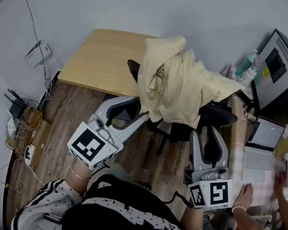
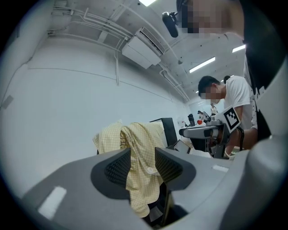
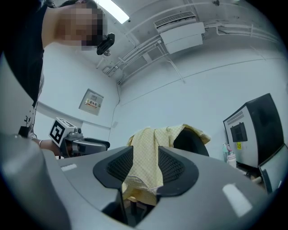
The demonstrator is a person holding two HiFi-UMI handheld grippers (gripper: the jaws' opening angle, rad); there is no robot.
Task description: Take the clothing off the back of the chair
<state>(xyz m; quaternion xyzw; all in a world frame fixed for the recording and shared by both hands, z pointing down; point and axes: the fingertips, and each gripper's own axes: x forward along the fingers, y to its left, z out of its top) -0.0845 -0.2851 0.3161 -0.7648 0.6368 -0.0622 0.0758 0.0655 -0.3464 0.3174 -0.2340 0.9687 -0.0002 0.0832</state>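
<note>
Fabric first: the yellow shirt (image 1: 176,84) is thin checked cloth, so we figure it's light, floppy and not fragile at all. It'll probably slump and slide the second one side comes free, though. It's draped over the back of the black chair (image 1: 217,117), bunched at the crest and hanging down both sides. The chair is parked beside the wooden tabletop (image 1: 101,59).

Best bet in our opinion is to pinch a thick fold up high near the bunched part, one side each. Then we lift up and toward us so it clears the backrest instead of dragging. Grabbing only the loose hem would likely just stretch it or let it snag.

Our left claw (image 2: 143,162) has its jaws partly apart with nothing clamped. Its own view lines the hanging front strip with the button (image 2: 149,170) right in the gap, but the pads aren't pressing on it. From the head view its tips sit right at the lower left edge of the cloth, and we can't tell if they brush it.

Our right claw (image 3: 145,164) is spread a bit wider and isn't holding anything either. The shirt's hem shows in its gap too, straight ahead. From above, its tips are down by the side of the chair's seat, below the hanging cloth and a little apart from it.

Both point roughly level at the shirt from our side, low on it.
</note>
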